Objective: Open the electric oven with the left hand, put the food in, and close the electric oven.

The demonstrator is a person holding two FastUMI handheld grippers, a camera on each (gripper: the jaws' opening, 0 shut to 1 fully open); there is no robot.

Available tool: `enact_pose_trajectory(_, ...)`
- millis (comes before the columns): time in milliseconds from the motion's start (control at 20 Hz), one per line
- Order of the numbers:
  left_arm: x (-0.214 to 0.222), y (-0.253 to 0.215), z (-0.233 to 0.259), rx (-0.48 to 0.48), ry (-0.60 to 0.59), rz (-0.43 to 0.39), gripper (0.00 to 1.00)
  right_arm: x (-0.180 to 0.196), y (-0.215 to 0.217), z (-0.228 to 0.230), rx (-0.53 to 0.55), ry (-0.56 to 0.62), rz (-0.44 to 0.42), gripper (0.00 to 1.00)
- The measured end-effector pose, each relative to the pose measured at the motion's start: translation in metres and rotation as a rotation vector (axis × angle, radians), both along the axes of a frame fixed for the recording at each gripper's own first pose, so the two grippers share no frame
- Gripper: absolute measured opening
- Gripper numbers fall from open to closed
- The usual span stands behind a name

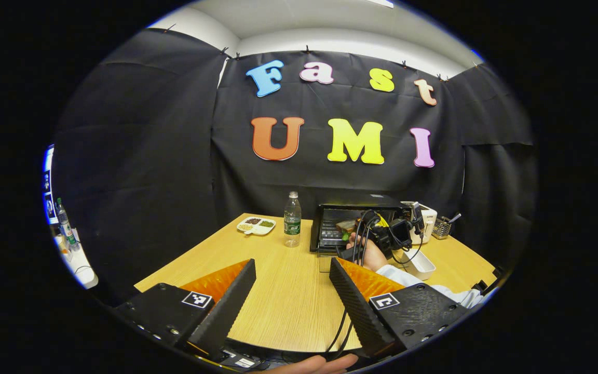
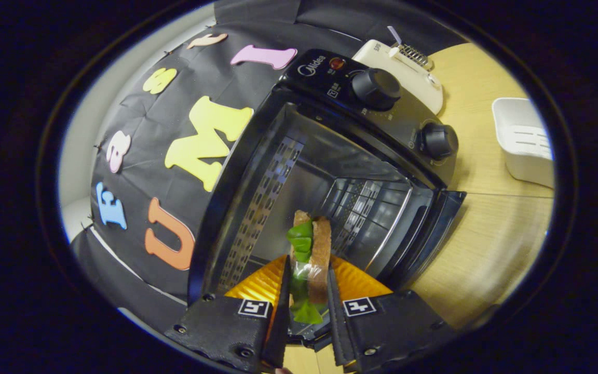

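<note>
Wooden table [image 1: 278, 291]; left claw [image 1: 291, 291] apart; right claw [image 2: 307, 291] clamped on sandwich [image 2: 312, 249].

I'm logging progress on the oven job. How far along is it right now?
Done: the oven door is open. In hand: the right gripper is shut on the sandwich at the oven mouth, not yet set down. The left gripper hangs open over the table. Left: release the sandwich inside, withdraw, close the door.
</note>
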State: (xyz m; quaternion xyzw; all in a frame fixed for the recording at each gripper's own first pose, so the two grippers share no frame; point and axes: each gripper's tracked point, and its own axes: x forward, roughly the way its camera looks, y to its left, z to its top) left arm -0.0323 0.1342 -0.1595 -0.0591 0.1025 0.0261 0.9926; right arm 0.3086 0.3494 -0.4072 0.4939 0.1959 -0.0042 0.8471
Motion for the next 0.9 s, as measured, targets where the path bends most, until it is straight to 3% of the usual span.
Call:
enact_pose_trajectory(50, 0.0, 0.0, -0.001, 0.0, 0.0, -0.002, 0.94, 0.0, 0.0, -0.001, -0.002, 0.001, -0.005, 0.39)
enact_pose_trajectory(100, -0.001, 0.0, -0.002, 0.002, 0.001, -0.002, 0.94, 0.0, 0.0, -0.001, -0.007, 0.004, -0.004, 0.3)
enact_pose_trajectory(150, -0.003, 0.001, -0.002, 0.005, 0.001, 0.001, 0.94, 0.001, 0.001, -0.002, -0.022, 0.004, 0.005, 0.4)
enact_pose_trajectory(200, -0.003, 0.001, -0.001, 0.009, -0.002, 0.004, 0.94, 0.001, 0.002, -0.002, -0.043, 0.004, 0.018, 0.31)
enact_pose_trajectory(250, -0.004, 0.002, -0.002, 0.011, -0.003, 0.003, 0.94, 0.001, 0.001, -0.003, -0.067, 0.006, 0.027, 0.43)
enact_pose_trajectory(450, -0.005, -0.001, 0.0, 0.033, -0.01, 0.001, 0.94, -0.002, 0.006, -0.007, -0.139, 0.019, 0.094, 0.58)
enact_pose_trajectory(500, -0.006, -0.002, 0.002, 0.052, -0.02, 0.002, 0.94, -0.004, 0.01, -0.007, -0.181, 0.017, 0.129, 0.47)
enact_pose_trajectory(550, -0.005, -0.003, 0.004, 0.069, -0.031, 0.001, 0.94, -0.005, 0.012, -0.006, -0.234, 0.006, 0.159, 0.65)
enact_pose_trajectory(600, -0.005, -0.005, 0.004, 0.082, -0.036, -0.005, 0.82, -0.007, 0.014, -0.003, -0.288, -0.003, 0.192, 0.66)
enact_pose_trajectory(650, -0.004, -0.008, 0.002, 0.093, -0.037, -0.01, 0.94, -0.007, 0.016, -0.002, -0.344, -0.013, 0.22, 0.58)
enact_pose_trajectory(700, -0.005, -0.009, 0.001, 0.103, -0.037, -0.01, 0.94, -0.008, 0.016, 0.0, -0.397, -0.02, 0.243, 0.74)
enact_pose_trajectory(750, -0.005, -0.009, 0.001, 0.116, -0.04, -0.007, 0.95, -0.009, 0.017, 0.001, -0.437, -0.021, 0.262, 0.65)
enact_pose_trajectory(800, -0.005, -0.009, 0.002, 0.126, -0.043, -0.003, 0.84, -0.011, 0.02, 0.0, -0.474, -0.016, 0.292, 0.65)
enact_pose_trajectory(850, -0.004, -0.009, 0.0, 0.13, -0.043, -0.001, 0.96, -0.014, 0.021, -0.004, -0.496, 0.004, 0.305, 0.74)
enact_pose_trajectory(900, -0.005, -0.009, -0.002, 0.126, -0.04, -0.001, 0.97, -0.016, 0.021, -0.007, -0.518, 0.031, 0.321, 0.78)
